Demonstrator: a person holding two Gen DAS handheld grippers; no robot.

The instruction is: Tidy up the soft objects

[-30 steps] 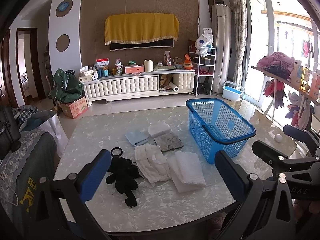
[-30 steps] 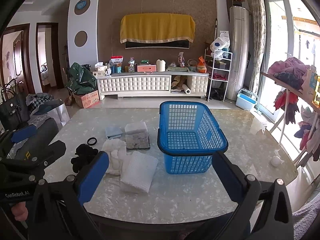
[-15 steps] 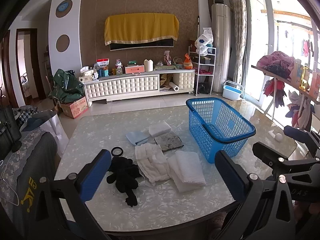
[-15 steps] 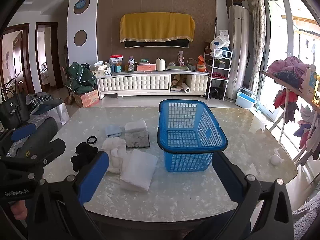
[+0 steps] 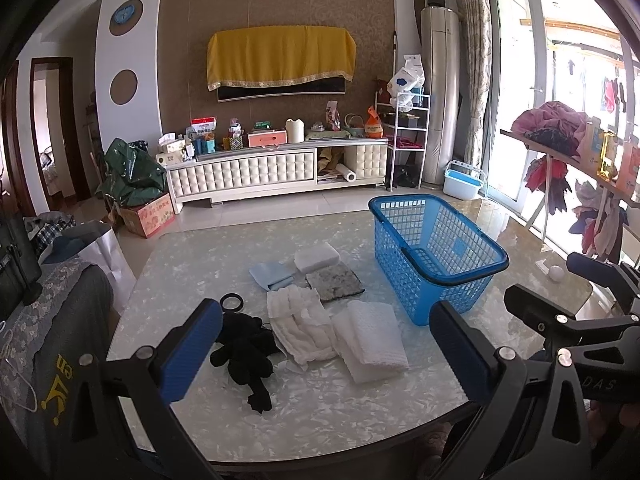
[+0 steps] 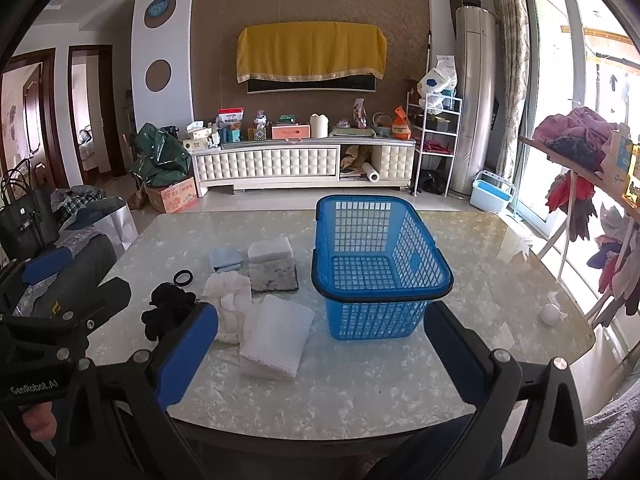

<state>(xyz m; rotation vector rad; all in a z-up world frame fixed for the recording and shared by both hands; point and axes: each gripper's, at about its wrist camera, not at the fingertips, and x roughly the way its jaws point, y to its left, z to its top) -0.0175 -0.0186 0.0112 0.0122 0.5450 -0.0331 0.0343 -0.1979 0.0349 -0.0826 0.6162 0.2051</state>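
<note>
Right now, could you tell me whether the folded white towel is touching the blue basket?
Apart. The right wrist view shows a bare strip of table between the folded white towel and the blue basket.

Barely any change vs 1 s ago. Left tongs [image 5: 326, 352] drift a touch: black cloth [image 5: 246, 350] & white towel [image 5: 370, 338] sit slightly lower/right in left-wrist view. Right tongs [image 6: 322, 354] edge fwd/left: blue basket [image 6: 380, 276] sits marginally left in right-wrist view. No object moves on counter [image 6: 360, 384].
</note>
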